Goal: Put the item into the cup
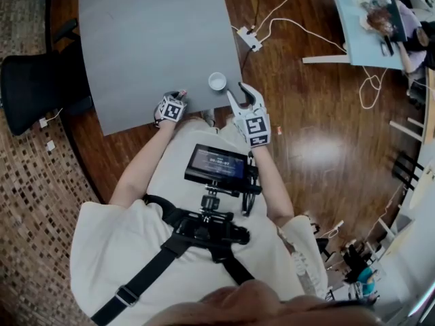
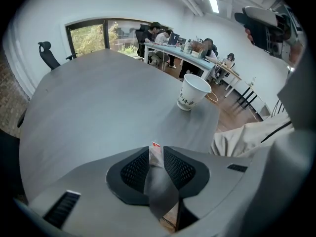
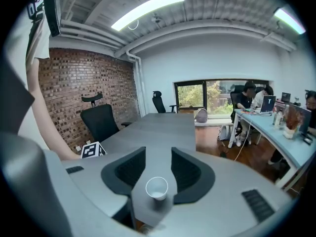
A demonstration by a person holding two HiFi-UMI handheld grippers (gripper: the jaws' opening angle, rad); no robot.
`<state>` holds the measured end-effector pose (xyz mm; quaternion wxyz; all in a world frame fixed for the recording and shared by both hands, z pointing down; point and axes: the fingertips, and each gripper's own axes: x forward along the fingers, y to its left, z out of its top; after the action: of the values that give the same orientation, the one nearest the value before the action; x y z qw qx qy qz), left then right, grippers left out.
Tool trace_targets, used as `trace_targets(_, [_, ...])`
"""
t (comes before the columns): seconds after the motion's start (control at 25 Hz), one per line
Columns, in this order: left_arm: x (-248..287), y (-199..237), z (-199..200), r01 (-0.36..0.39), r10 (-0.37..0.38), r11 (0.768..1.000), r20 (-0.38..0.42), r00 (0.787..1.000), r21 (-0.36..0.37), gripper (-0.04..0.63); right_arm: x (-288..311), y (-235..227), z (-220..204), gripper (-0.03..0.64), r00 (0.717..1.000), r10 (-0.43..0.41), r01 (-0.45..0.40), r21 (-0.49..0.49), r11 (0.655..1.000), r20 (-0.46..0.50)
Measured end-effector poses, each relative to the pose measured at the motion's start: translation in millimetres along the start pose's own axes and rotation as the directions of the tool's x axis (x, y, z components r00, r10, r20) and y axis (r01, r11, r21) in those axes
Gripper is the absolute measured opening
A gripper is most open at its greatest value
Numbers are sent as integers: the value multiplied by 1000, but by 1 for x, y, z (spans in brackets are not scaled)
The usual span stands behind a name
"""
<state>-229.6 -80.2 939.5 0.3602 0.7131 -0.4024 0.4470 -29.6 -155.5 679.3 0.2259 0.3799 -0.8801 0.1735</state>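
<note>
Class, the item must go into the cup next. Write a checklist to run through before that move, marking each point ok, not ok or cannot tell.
1. Packet clamped in left gripper: ok.
2. Cup upright on table: ok.
3. Cup mouth unobstructed: ok.
4. Packet above cup: not ok, it is off to one side.
5. Right gripper steadying cup: not ok, jaws apart, no grip.

— Your left gripper (image 1: 180,94) sits close in front of your body, jaws pressed shut on a thin packet (image 2: 157,158).

— And your right gripper (image 1: 236,90) reaches slightly further forward, jaws well apart. Your left forearm (image 1: 141,163) and right forearm (image 1: 272,182) both stretch ahead, bare.
</note>
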Motion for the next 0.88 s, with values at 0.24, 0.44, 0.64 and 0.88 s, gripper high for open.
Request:
trace_targets(0.24, [0,5,-3,-7,7,1000,-1,1000,9,9,-5,-1,-8,169,1000,-7,7,11,1000,-9])
trace_targets(0.44, [1,3,-4,-4,4,1000,5,1000,12,0,-10,-6,-14,169,1000,-12,12,15,1000,-20])
trace_targets(0.64, [-4,6,1,-10,10,1000,22,1000,9,0,-12,-10,-19,169,1000,-18,18,25,1000,-18])
trace_targets(0.88, [-22,5,22,-19,17,1000,83,996,18,0,-13,-10,-26,169,1000,-17,17,35,999,-4])
